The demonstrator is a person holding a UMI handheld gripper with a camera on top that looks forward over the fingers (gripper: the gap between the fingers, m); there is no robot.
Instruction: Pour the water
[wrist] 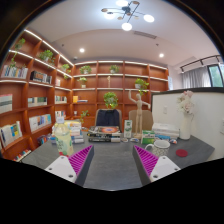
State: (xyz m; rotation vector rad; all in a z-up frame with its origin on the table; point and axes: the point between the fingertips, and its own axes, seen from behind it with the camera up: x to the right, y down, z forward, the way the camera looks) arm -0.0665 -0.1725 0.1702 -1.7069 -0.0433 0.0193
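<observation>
The gripper point(111, 158) has its two fingers spread wide apart, and nothing is between them. Each finger has a pink pad point(81, 157) on its inner side. They hang over a gray table point(112, 170). A white cup point(161, 146) with a handle sits on the table, just beyond the right finger. A see-through cup point(62, 138) with something green inside stands beyond the left finger. Far behind the table are bookshelves point(30, 95).

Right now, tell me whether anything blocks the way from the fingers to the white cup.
Nothing visible does. The gripper hangs open over bare grey table, and the white cup stands just beyond its right finger, apart from it. The wooden figure stands farther back.
</observation>
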